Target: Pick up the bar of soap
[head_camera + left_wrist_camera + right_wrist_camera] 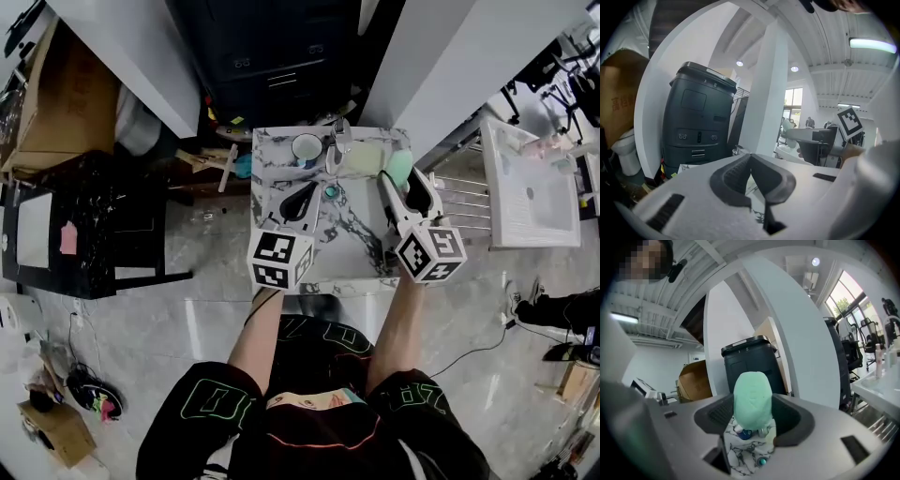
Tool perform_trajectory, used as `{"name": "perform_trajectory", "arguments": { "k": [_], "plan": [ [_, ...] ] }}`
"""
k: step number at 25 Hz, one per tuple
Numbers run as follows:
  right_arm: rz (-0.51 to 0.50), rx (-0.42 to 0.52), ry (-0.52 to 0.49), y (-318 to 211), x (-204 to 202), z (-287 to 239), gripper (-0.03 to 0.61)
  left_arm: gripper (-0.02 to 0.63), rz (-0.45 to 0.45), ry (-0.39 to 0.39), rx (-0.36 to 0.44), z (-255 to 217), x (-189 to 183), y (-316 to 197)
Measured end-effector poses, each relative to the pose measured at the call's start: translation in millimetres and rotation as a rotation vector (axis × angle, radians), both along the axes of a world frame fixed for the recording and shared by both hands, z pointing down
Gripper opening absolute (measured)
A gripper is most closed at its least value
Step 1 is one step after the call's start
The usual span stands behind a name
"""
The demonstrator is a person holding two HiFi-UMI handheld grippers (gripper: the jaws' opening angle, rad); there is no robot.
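- A pale green bar of soap (752, 397) is clamped between the two dark jaws of the right gripper (401, 184); the jaws are set narrowly against its sides, and its rounded end sticks out past their tips.
- In the head view, the soap is seen over the far right corner of a marble table (361, 246).
- In the right gripper view, the marble top is seen below the held soap, and the soap's lower end is seen apart from it.
- The left gripper (312, 191) is held over the middle of the table, to the left of the right gripper. Its jaws are closed tip to tip, and nothing is seen between them.
- A white cup (307, 147) is seen at the far edge of the table, with a metal fitting (337, 142) just right of it and a pale green pad (366, 157) further right.
- A small teal object (330, 191) is seen lying on the marble just right of the left gripper's tips.
- A dark cabinet (272, 56) is seen beyond the table, a cardboard box (56, 94) far to the left, and a white sink (530, 192) to the right.
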State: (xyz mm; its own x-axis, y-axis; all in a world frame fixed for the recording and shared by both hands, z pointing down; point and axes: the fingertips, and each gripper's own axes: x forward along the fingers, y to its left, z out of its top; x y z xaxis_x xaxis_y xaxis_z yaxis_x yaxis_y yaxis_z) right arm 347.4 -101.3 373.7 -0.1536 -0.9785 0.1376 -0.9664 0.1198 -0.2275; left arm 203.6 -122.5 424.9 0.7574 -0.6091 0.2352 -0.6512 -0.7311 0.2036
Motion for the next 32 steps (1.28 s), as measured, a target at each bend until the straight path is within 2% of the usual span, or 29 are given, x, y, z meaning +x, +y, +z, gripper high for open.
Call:
{"name": "perform_trajectory", "arguments": {
  "k": [12, 32],
  "plan": [
    [0.022, 0.036, 0.044, 10.6, 5.1, -12.2, 0.259, 0.003, 0.01, -0.011, 0.074, -28.3, 9.4, -11.4],
    [0.04, 0.038, 0.077, 10.6, 11.6, -15.4, 0.258, 0.004, 0.009, -0.018, 0.071, -27.1, 10.5, -13.6]
  ]
}}
